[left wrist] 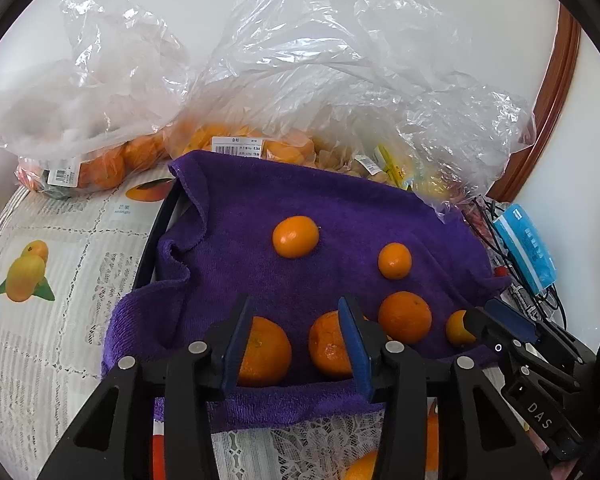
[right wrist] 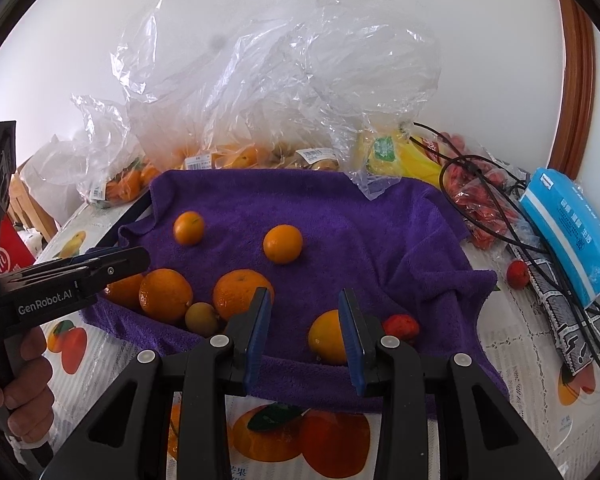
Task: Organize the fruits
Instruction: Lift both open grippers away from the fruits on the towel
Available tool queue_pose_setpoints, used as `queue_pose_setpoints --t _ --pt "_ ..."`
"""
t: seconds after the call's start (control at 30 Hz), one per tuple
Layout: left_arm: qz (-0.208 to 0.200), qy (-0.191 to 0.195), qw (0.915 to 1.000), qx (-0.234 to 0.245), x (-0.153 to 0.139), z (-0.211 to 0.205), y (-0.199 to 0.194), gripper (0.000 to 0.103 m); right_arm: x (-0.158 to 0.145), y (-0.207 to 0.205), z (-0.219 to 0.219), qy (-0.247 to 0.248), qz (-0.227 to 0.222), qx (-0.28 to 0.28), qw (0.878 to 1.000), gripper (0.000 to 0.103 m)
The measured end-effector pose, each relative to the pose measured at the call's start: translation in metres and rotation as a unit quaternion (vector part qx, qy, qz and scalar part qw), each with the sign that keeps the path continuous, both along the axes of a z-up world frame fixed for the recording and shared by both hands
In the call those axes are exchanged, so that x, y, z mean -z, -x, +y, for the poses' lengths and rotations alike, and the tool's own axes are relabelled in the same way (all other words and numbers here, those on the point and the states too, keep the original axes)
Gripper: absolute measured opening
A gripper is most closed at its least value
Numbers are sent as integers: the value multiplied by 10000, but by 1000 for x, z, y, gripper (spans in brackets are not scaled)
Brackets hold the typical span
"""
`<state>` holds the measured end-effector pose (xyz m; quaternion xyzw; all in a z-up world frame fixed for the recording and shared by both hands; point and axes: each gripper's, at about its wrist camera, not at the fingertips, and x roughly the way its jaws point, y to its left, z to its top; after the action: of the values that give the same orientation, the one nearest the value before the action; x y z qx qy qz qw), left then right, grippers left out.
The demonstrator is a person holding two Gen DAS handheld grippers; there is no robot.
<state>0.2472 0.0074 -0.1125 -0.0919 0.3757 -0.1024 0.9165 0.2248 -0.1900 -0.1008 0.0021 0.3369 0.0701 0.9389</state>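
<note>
- Both tongs stand wide with nothing between the pads: we find the left tongs hanging low over the near edge of the purple towel, and the right tongs likewise over its near right part.
- We judge the towel is spread as a sorting surface, so loose fruit stays put instead of rolling off the table.
- We count several oranges on the towel; in the left view one large orange sits just behind the left pad and a second orange partly behind the right pad, neither gripped.
- In the right view a yellow-orange fruit lies just beside the right pad, a small red fruit is half hidden behind that finger, and a small brownish fruit touches the big oranges.
- We judge the open stance suits a coming pick, though which fruit is meant we cannot tell.
- Plastic bags stand behind the towel; more oranges show through them, but labels and other contents are too blurred to name.
- A dark tray edge shows under the towel's left side; the rest is covered.
- A blue packet and black cables lie at the right, cut off by the frame.
</note>
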Motion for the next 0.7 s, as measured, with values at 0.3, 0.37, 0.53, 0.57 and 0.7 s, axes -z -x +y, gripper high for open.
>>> queue_pose_setpoints --t 0.3,0.37,0.53,0.57,0.7 --pt "-130 71 9998 -113 -11 7 10 62 -2 4 0 -29 -56 -21 10000 43" --pt "-114 111 9998 -142 -13 10 12 62 -4 6 0 -40 -85 -22 10000 44" --pt "-219 213 9993 -199 -22 18 19 62 -12 14 3 -128 -170 -45 9998 44" --pt "-229 243 9992 -218 -24 20 21 62 -13 17 4 -147 -173 -49 9997 44" --pt "-177 274 9992 -239 -27 28 27 62 -20 30 10 -104 -201 -42 9997 44"
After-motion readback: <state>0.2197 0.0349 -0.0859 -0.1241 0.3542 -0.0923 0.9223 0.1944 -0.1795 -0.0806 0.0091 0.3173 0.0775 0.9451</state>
